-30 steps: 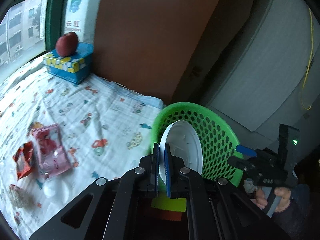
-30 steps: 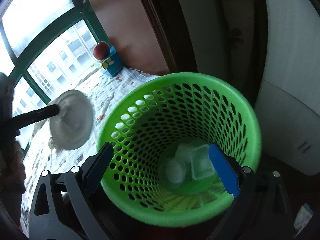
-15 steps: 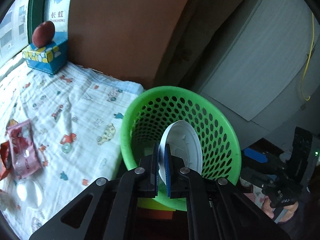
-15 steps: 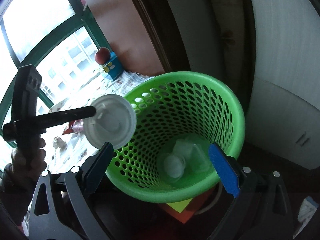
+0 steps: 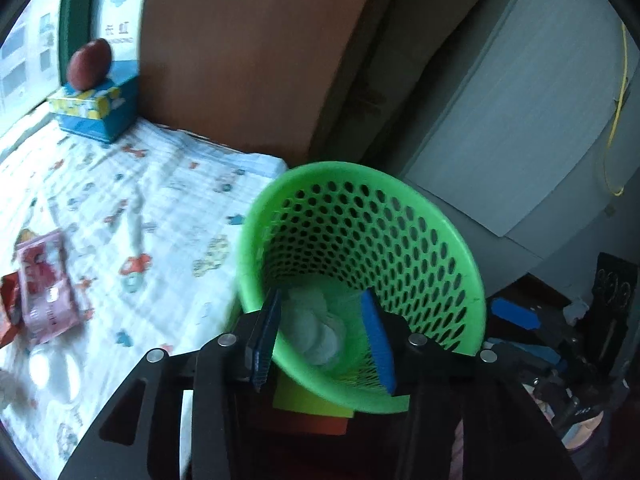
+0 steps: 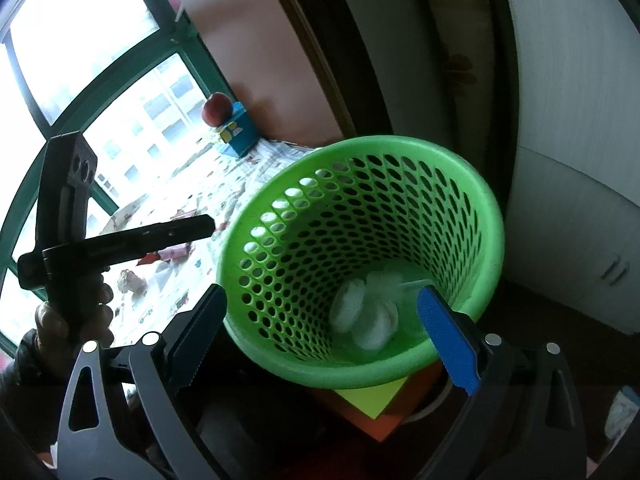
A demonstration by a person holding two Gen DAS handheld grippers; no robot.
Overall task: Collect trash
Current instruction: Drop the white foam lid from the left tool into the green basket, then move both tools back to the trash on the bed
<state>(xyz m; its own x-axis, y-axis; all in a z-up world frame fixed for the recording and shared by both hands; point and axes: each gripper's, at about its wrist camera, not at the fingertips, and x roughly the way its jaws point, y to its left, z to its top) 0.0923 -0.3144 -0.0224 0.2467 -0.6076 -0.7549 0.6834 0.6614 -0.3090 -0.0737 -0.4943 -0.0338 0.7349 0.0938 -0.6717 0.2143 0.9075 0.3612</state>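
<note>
My left gripper (image 5: 320, 300) hangs over the near rim of the green perforated basket (image 5: 360, 168). Its jaws are opening and nothing is between them. White plastic lids and cups (image 5: 316, 332) lie at the basket's bottom. On the patterned cloth to the left are a pink wrapper (image 5: 46, 284), a red wrapper (image 5: 8, 304) and a white lid (image 5: 52, 368). My right gripper (image 6: 320, 296) stands wide open and empty in front of the basket (image 6: 400, 144), with the white trash (image 6: 368, 320) visible past it. The left gripper (image 6: 208, 224) shows side-on there, held by a hand.
A blue tissue box (image 5: 96, 108) with a red apple (image 5: 89, 64) on top stands at the cloth's far corner by the window. The basket rests on a yellow and orange box (image 5: 312, 404). A brown wall panel and a white cabinet (image 5: 520, 120) stand behind.
The left jaws have opened and the white lid they held has dropped into the basket. The left gripper came in over the basket's rim.
</note>
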